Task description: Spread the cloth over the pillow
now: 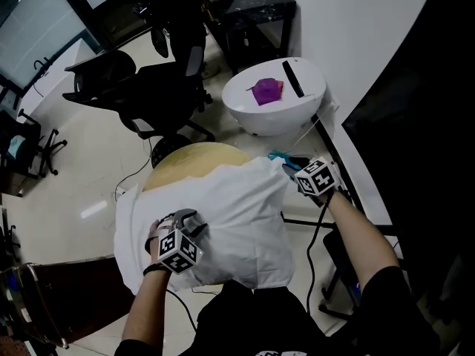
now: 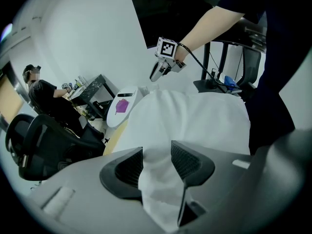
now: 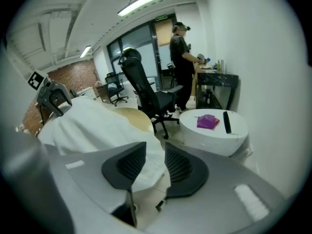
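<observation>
A white cloth (image 1: 223,221) lies puffed up over the pillow on a round yellowish table (image 1: 185,158); the pillow itself is hidden beneath it. My left gripper (image 1: 184,219) rests on the near left part of the cloth. In the left gripper view its jaws (image 2: 157,162) stand wide, and a raised fold of cloth (image 2: 195,121) sits between the pads. My right gripper (image 1: 291,167) hovers off the cloth's far right corner. In the right gripper view it (image 3: 155,162) is open and empty, with the cloth's edge (image 3: 92,126) lying loose below it.
A white round side table (image 1: 245,113) behind holds a purple object (image 1: 267,91) and a black bar (image 1: 293,78). Black office chairs (image 1: 148,87) stand to the left. A person (image 3: 180,48) stands at a black desk (image 1: 252,13). Cables trail on the floor at right.
</observation>
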`<state>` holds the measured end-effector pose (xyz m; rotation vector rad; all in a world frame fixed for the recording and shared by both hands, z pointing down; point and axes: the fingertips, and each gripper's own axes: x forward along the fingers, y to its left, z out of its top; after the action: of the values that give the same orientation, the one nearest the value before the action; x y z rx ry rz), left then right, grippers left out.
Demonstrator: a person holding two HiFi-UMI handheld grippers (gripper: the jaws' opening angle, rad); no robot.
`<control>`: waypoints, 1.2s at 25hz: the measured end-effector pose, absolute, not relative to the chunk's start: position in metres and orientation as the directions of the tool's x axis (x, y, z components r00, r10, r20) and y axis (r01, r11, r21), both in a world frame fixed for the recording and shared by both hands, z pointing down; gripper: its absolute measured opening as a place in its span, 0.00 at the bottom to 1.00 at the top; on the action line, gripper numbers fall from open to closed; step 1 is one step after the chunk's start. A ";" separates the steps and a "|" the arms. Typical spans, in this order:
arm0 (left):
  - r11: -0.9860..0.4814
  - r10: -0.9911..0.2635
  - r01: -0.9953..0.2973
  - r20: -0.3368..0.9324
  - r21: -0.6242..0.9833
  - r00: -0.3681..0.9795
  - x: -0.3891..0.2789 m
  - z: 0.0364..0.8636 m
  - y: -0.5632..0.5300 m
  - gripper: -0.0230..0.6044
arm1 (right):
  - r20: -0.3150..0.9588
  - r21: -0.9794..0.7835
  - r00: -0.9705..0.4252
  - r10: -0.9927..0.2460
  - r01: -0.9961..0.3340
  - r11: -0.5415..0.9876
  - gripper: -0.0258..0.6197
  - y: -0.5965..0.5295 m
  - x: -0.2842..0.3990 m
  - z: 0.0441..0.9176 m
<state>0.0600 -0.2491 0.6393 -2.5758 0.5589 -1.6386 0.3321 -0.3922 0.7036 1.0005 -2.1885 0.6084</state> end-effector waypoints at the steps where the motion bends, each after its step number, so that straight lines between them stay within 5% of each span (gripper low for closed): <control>1: -0.935 -0.319 -0.277 0.870 -0.223 0.376 0.060 0.639 -0.249 0.30 | 0.721 -0.123 -0.514 -0.464 -0.754 0.645 0.25 -0.396 0.324 0.702; 8: -0.930 -0.326 -0.290 0.868 -0.224 0.374 0.060 0.637 -0.249 0.30 | 0.785 -0.096 -0.578 -0.223 -0.469 0.878 0.28 -0.398 0.267 0.707; 16: -0.923 -0.334 -0.315 0.868 -0.221 0.369 0.060 0.638 -0.250 0.30 | 0.821 -0.226 -0.570 -0.018 -0.354 0.908 0.26 -0.385 0.240 0.740; 21: -0.920 -0.339 -0.320 0.868 -0.226 0.363 0.059 0.641 -0.251 0.29 | 0.814 -0.221 -0.581 -0.015 -0.333 0.917 0.08 -0.384 0.234 0.742; 30: -0.909 -0.363 -0.337 0.863 -0.245 0.351 0.057 0.638 -0.255 0.28 | 0.796 -0.159 -0.598 -0.094 -0.356 0.921 0.06 -0.410 0.232 0.725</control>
<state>0.0570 -0.2545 0.6384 -2.5627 0.6638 -1.6469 0.2320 -0.4096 0.7246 0.3189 -2.1981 0.3808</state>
